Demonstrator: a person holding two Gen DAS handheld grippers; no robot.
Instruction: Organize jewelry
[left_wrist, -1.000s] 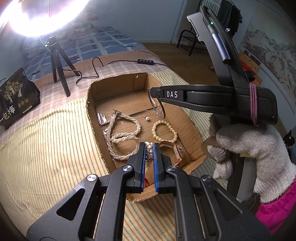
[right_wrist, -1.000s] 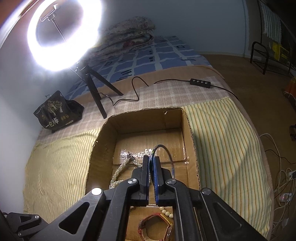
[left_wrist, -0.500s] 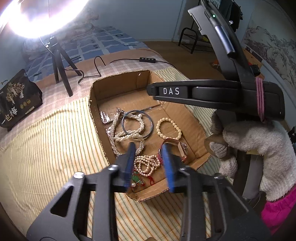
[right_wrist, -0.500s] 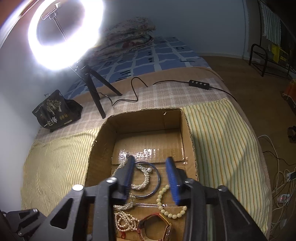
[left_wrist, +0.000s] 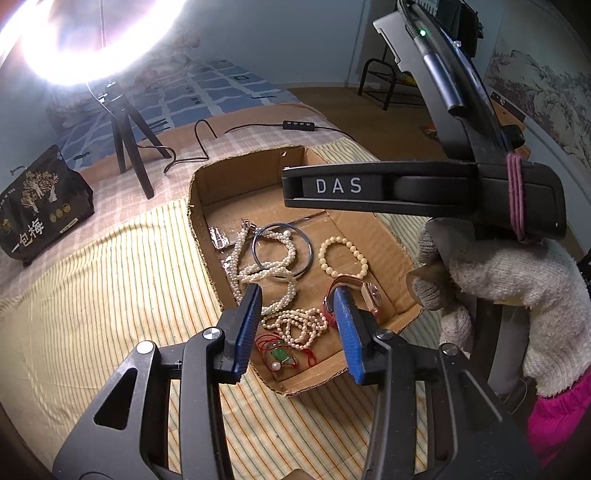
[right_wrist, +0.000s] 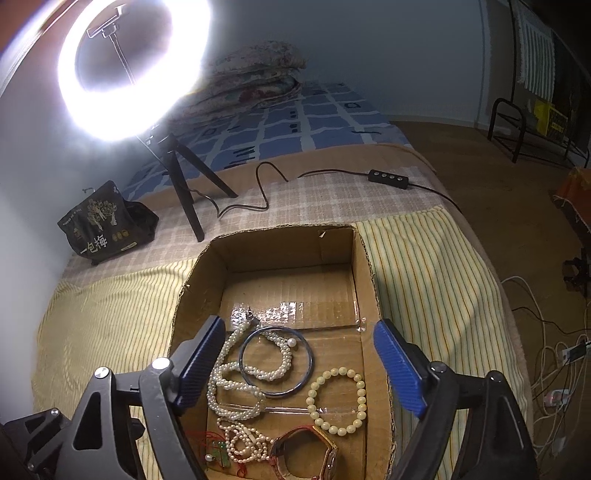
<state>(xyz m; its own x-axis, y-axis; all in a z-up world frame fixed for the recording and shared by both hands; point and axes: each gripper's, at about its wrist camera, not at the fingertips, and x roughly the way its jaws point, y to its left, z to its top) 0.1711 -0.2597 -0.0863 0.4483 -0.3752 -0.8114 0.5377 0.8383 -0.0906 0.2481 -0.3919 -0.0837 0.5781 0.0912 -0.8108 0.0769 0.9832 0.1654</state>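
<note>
Jewelry is lying in the cardboard box (right_wrist: 365, 280) on the bed, the bangle (right_wrist: 276, 361) resting just ahead between the right gripper (right_wrist: 300, 354) fingers; both that and the left gripper (left_wrist: 297, 325) are gaping wide, holding nothing, seemingly hovering to choose a piece.

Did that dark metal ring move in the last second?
Yes. The metal bangle, held up in the right hand-held gripper earlier, now lies flat on the cardboard box floor, over the pearl necklace.
</note>
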